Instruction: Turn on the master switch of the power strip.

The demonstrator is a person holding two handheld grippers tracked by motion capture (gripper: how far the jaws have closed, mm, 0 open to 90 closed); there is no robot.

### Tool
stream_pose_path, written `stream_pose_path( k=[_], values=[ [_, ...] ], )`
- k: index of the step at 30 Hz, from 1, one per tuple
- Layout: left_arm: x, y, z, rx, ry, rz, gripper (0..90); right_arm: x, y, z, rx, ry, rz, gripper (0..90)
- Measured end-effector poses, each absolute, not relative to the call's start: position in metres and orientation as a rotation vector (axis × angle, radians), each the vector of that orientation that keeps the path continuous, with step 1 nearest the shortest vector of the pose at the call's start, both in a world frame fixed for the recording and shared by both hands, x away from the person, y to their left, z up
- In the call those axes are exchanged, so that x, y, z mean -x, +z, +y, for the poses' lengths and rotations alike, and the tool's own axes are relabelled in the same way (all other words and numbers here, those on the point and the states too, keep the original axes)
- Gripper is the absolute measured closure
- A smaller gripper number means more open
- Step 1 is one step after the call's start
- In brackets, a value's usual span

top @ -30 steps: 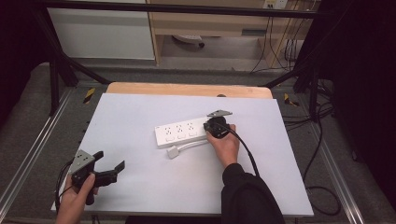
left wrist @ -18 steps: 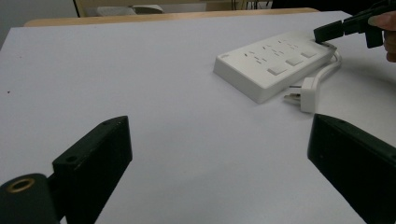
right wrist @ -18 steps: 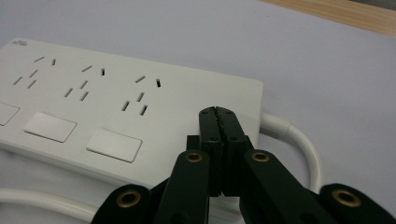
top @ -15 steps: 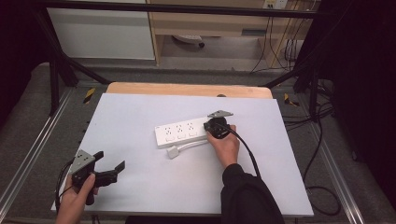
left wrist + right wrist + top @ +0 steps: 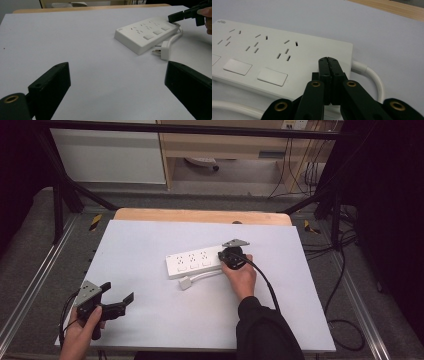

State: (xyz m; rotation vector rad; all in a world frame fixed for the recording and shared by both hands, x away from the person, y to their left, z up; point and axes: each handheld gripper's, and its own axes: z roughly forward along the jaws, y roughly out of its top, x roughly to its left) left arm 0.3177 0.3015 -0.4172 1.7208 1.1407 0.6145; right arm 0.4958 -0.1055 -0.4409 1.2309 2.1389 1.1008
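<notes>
Right gripper view: your right claw [image 5: 328,60] is pinched empty over the strip's [image 5: 274,57] cord end; next, press a switch? Left claw [image 5: 117,301] gapes wide, well off.

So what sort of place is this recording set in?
Probably a lab or workshop data-collection station: a white-covered table ringed by a black metal frame, loose cables on the grey floor, and a white power strip as the lone prop.
</notes>
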Motion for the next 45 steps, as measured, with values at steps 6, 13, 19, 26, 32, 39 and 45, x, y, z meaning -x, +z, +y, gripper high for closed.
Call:
stream_pose_path(
  k=[6,13,19,26,32,39,45],
  values=[
    [-0.318,-0.418,0.302,-1.724,0.614,1.144,6.6,-0.493,-0.443,-0.109,-1.228,1.125,2.129,90.0],
    [-0.317,-0.418,0.302,-1.732,0.621,1.145,6.7,-0.494,-0.443,-0.11,-1.237,1.132,2.122,90.0],
    [-0.318,-0.418,0.302,-1.731,0.618,1.149,6.7,-0.494,-0.444,-0.111,-1.231,1.143,2.119,90.0],
    [-0.318,-0.418,0.302,-1.73,0.616,1.147,6.7,-0.493,-0.445,-0.11,-1.225,1.145,2.111,90.0],
    [-0.319,-0.419,0.301,-1.728,0.606,1.152,6.7,-0.492,-0.445,-0.109,-1.206,1.133,2.107,90.0],
    [-0.318,-0.418,0.301,-1.722,0.613,1.158,6.8,-0.491,-0.435,-0.113,-1.176,1.112,2.128,90.0],
    [-0.32,-0.42,0.302,-1.73,0.61,1.16,7.0,-0.494,-0.427,-0.125,-1.231,1.157,2.101,90.0]
  ],
)
